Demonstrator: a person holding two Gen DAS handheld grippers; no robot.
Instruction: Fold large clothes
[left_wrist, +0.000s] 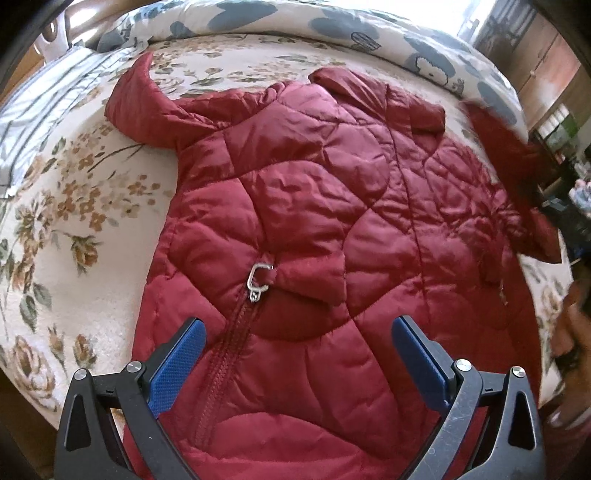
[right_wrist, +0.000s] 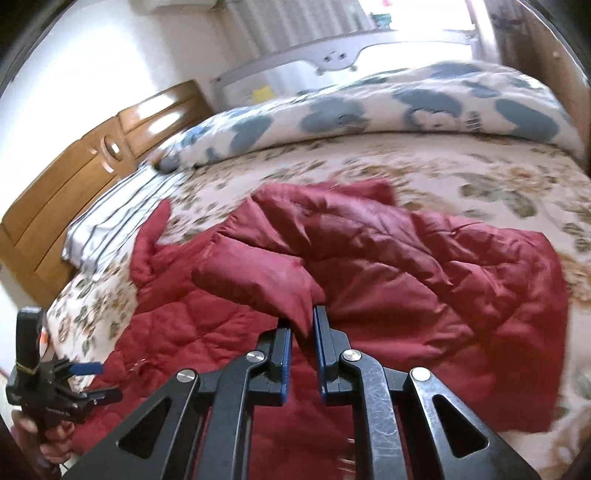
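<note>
Right wrist | right gripper (right_wrist: 303, 325) pinching red quilted jacket (right_wrist: 406, 266) sleeve | left gripper (left_wrist: 299, 328) agape

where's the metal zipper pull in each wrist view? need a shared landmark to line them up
Left wrist: zipper pull lies just below picture centre, on the red quilted jacket, above the open left gripper.
Right wrist: faint metallic glint at lower left, possibly the pull; too blurred to confirm.
Shared landmark: the blue-and-white patterned duvet along the far edge of the bed.
</note>
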